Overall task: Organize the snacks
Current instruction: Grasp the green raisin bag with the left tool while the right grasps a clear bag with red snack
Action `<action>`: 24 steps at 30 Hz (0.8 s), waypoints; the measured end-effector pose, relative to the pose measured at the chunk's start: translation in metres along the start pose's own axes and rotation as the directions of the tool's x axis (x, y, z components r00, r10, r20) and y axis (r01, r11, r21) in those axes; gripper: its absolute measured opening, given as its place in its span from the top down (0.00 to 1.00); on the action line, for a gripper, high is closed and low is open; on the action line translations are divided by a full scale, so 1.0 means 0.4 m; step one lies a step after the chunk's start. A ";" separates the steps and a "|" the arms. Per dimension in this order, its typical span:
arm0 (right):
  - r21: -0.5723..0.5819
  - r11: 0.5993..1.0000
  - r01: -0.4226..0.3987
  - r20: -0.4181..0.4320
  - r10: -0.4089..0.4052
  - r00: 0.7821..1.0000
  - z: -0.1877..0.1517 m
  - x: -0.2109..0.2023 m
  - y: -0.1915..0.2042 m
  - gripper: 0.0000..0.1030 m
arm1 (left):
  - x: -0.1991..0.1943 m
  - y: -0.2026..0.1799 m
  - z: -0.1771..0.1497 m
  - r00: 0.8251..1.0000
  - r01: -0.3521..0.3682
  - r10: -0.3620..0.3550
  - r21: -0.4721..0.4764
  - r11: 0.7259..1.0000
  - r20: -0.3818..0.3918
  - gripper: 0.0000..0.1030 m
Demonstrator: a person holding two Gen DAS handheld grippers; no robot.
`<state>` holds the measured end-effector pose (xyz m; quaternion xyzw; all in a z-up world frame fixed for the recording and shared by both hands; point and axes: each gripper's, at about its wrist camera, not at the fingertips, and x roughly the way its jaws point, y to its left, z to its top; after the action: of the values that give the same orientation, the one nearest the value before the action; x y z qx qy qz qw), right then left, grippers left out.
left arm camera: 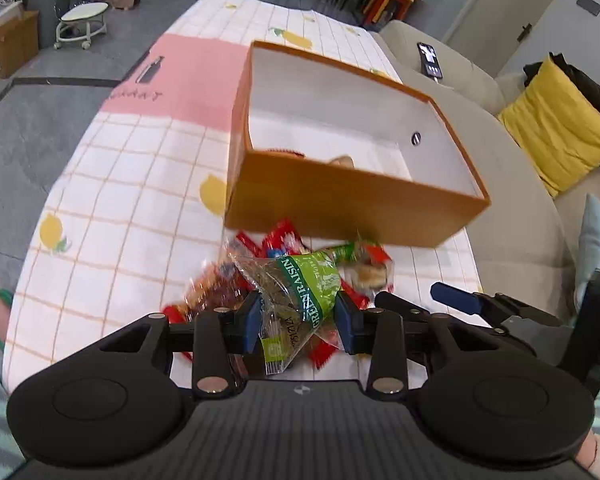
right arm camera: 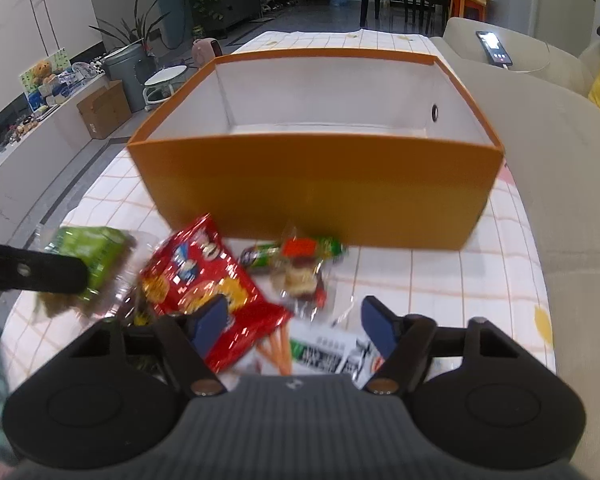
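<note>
My left gripper (left arm camera: 298, 320) is shut on a clear and green raisin bag (left arm camera: 300, 296), held above the snack pile; the bag also shows in the right wrist view (right arm camera: 88, 264). An open orange box (left arm camera: 352, 208) with a white inside stands just beyond the pile, and it also fills the right wrist view (right arm camera: 320, 188). My right gripper (right arm camera: 296, 324) is open over the pile, its fingers around a red chips bag (right arm camera: 208, 288) and a white packet (right arm camera: 332, 352). A small green and red snack (right arm camera: 296, 256) lies before the box.
The table carries a white checked cloth (left arm camera: 120, 208) with lemons and a pink patch. A beige sofa (left arm camera: 512, 224) with a yellow cushion (left arm camera: 556, 128) and a phone (left arm camera: 430, 60) runs along the right. A stool and bin stand on the floor at the left.
</note>
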<state>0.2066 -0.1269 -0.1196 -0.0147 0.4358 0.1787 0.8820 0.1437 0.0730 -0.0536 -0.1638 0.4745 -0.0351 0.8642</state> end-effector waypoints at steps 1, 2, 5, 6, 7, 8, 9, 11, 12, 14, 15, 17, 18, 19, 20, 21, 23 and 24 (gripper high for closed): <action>0.004 1.000 -0.001 -0.001 0.001 1.000 0.006 0.009 -0.001 0.33 | 0.004 0.001 0.005 1.000 -0.003 0.003 0.001 1.000 0.001 0.58; 0.008 1.000 -0.001 -0.004 0.001 1.000 0.013 0.019 -0.003 0.34 | 0.009 0.001 0.011 1.000 -0.006 0.006 0.002 1.000 0.002 0.58; 0.020 1.000 -0.013 -0.017 0.014 1.000 0.031 0.047 -0.005 0.38 | 0.025 0.001 0.022 1.000 -0.012 0.012 0.002 1.000 -0.007 0.58; 0.022 1.000 -0.013 -0.021 0.014 1.000 0.037 0.058 -0.006 0.39 | 0.029 0.002 0.024 1.000 -0.012 0.012 0.002 1.000 -0.010 0.58; 0.022 1.000 -0.012 -0.026 0.013 1.000 0.041 0.067 -0.005 0.39 | 0.033 0.003 0.026 1.000 -0.013 0.013 0.005 1.000 -0.012 0.58; 0.022 1.000 -0.010 -0.033 0.011 0.999 0.046 0.077 -0.005 0.42 | 0.037 0.003 0.028 1.000 -0.014 0.014 0.006 1.000 -0.014 0.58; 0.022 1.000 -0.007 -0.040 0.008 0.999 0.050 0.087 -0.005 0.45 | 0.040 0.004 0.030 1.000 -0.016 0.016 0.007 1.000 -0.015 0.58; 0.028 1.000 -0.004 -0.053 0.005 0.999 0.055 0.103 -0.006 0.47 | 0.045 0.007 0.033 1.000 -0.019 0.019 0.008 1.000 -0.020 0.58; 0.031 1.000 -0.003 -0.061 0.004 0.998 0.057 0.110 -0.007 0.47 | 0.048 0.010 0.034 1.000 -0.021 0.021 0.007 1.000 -0.023 0.58; 0.033 0.999 -0.005 -0.068 0.007 0.998 0.058 0.119 -0.009 0.51 | 0.054 0.013 0.036 0.999 -0.027 0.027 0.004 1.000 -0.030 0.58; 0.035 0.999 -0.008 -0.072 0.011 0.997 0.058 0.124 -0.011 0.54 | 0.056 0.015 0.037 0.999 -0.027 0.028 0.003 1.000 -0.033 0.58; 0.043 0.999 -0.018 -0.081 0.022 0.996 0.060 0.132 -0.016 0.57 | 0.062 0.015 0.039 0.999 -0.025 0.025 0.002 1.000 -0.040 0.58; 0.045 0.999 -0.021 -0.078 0.025 0.997 0.060 0.131 -0.018 0.58 | 0.064 0.015 0.040 0.999 -0.023 0.023 0.002 1.000 -0.042 0.58; 0.045 0.999 -0.023 -0.078 0.026 0.997 0.060 0.130 -0.018 0.58 | 0.066 0.013 0.040 0.999 -0.022 0.022 0.002 1.000 -0.044 0.58; 0.044 0.999 -0.025 -0.077 0.028 0.997 0.060 0.129 -0.020 0.60 | 0.068 0.011 0.040 0.999 -0.022 0.022 0.004 1.000 -0.046 0.58; 0.041 0.999 -0.021 -0.071 0.024 0.997 0.060 0.127 -0.021 0.61 | 0.069 0.009 0.040 0.999 -0.022 0.022 0.006 1.000 -0.046 0.58; 0.043 0.999 -0.023 -0.067 0.026 0.997 0.060 0.120 -0.024 0.64 | 0.067 0.003 0.040 0.999 -0.023 0.023 0.013 1.000 -0.045 0.58; 0.045 0.999 -0.027 -0.064 0.030 0.998 0.061 0.113 -0.025 0.65 | 0.062 -0.001 0.040 0.999 -0.021 0.022 0.016 1.000 -0.043 0.58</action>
<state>0.2537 -0.1183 -0.1409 0.0050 0.4680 0.1810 0.8650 0.1708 0.0713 -0.0656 -0.1512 0.4945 -0.0328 0.8553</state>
